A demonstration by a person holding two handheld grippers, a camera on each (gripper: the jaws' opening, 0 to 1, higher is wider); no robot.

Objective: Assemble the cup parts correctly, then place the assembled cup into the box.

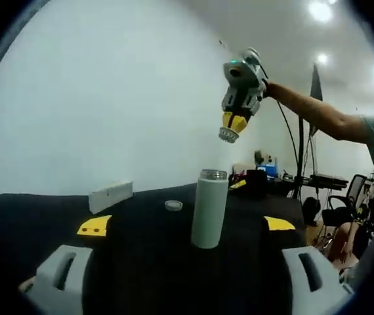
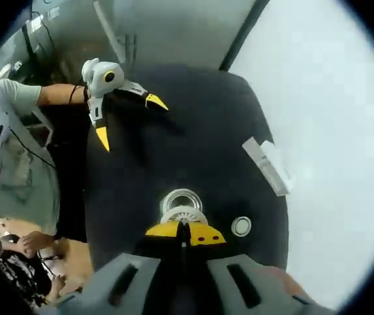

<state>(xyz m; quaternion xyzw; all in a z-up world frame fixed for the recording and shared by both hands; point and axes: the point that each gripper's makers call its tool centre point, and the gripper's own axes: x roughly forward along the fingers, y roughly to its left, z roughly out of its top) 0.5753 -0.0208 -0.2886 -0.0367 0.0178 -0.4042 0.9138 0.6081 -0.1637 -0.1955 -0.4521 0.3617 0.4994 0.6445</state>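
Above the black counter [image 1: 141, 262], the right tongs [image 2: 183, 231] pinch a small ribbed strainer insert [image 2: 183, 214] over the tall white steel cup [image 1: 210, 209]; light, slippery-looking. Left tongs [image 1: 186, 226] gape, empty.

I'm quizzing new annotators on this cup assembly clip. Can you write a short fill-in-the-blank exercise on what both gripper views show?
1. The white cup body stands ____ on the black table.
2. The right gripper holds a white strainer-like part directly ____ the cup's open mouth.
3. The left gripper has its jaws ____, gripping nothing.
4. The small round cap lies on the table between the cup body and the ____ box.

Missing words: upright; above; open; white
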